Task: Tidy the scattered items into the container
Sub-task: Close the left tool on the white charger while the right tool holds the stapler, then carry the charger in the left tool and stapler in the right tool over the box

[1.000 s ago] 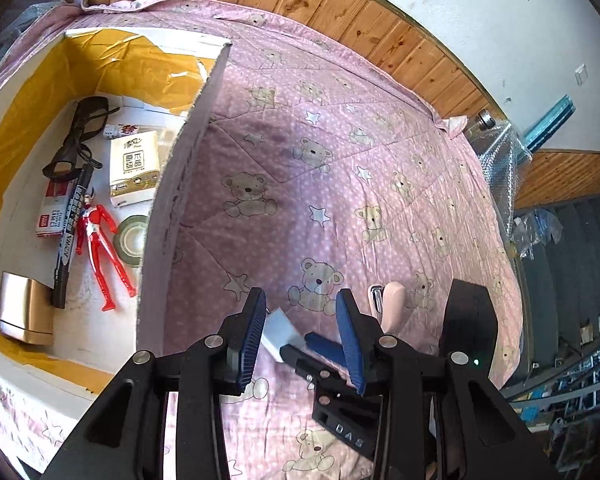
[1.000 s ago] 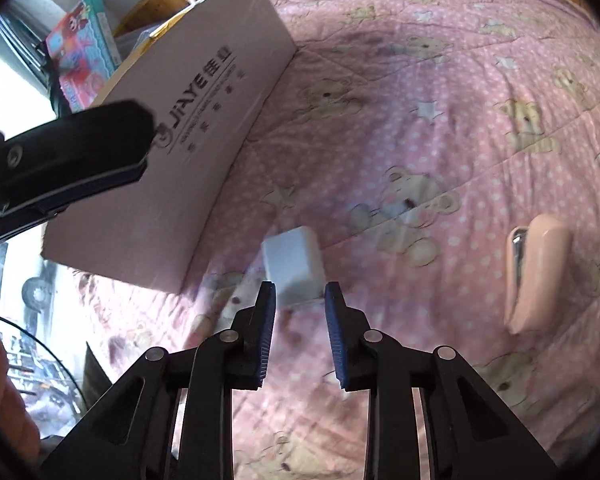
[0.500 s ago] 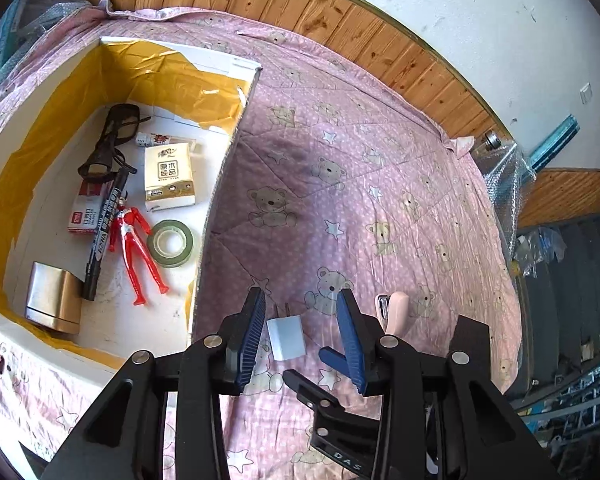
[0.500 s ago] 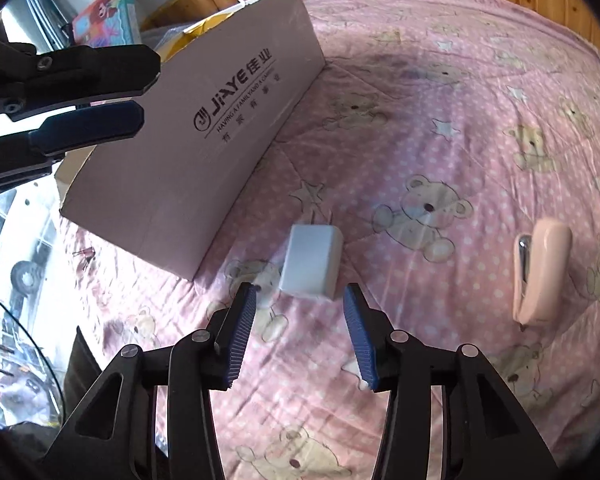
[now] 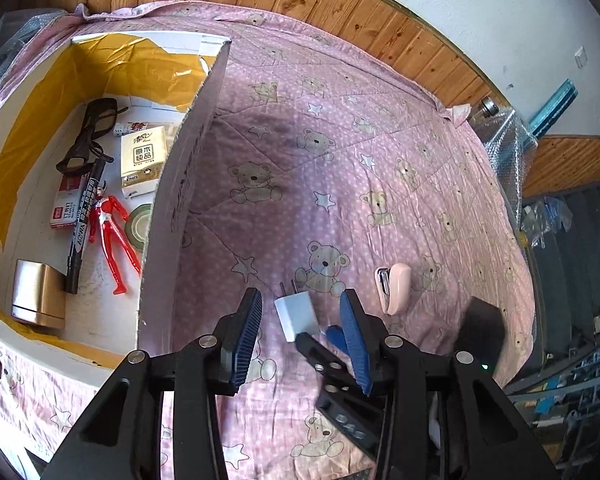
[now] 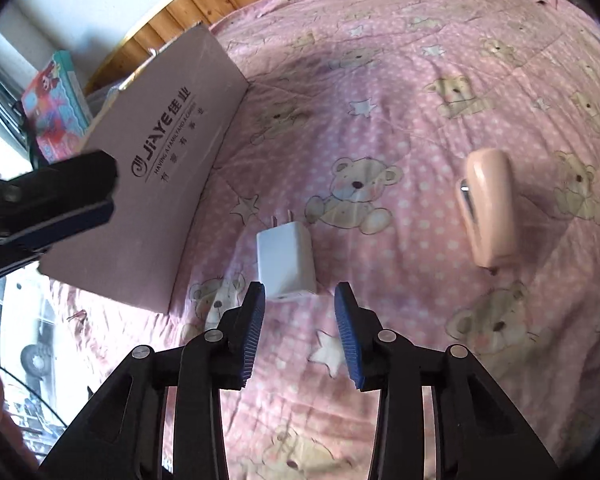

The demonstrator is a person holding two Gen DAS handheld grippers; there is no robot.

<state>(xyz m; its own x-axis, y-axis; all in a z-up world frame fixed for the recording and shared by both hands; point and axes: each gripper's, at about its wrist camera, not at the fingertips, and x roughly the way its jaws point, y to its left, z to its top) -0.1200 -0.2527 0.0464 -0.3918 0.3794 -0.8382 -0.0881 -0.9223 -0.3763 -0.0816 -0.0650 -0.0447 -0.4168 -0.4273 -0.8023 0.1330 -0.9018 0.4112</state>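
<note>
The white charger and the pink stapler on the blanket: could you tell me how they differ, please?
The white charger is boxy with two metal prongs; the pink stapler is longer and rounded. The charger lies just ahead of the open right gripper; the stapler lies farther from the box. Both rest on the blanket, outside the box.

Charger point(image 6: 286, 258) lay on bedspread point(image 6: 400, 92) between box point(image 6: 160, 184) at left and stapler point(image 6: 490, 208) at right; marker point(image 5: 85, 224), figure point(image 5: 112, 236), tape point(image 5: 140, 226) inside box.
</note>
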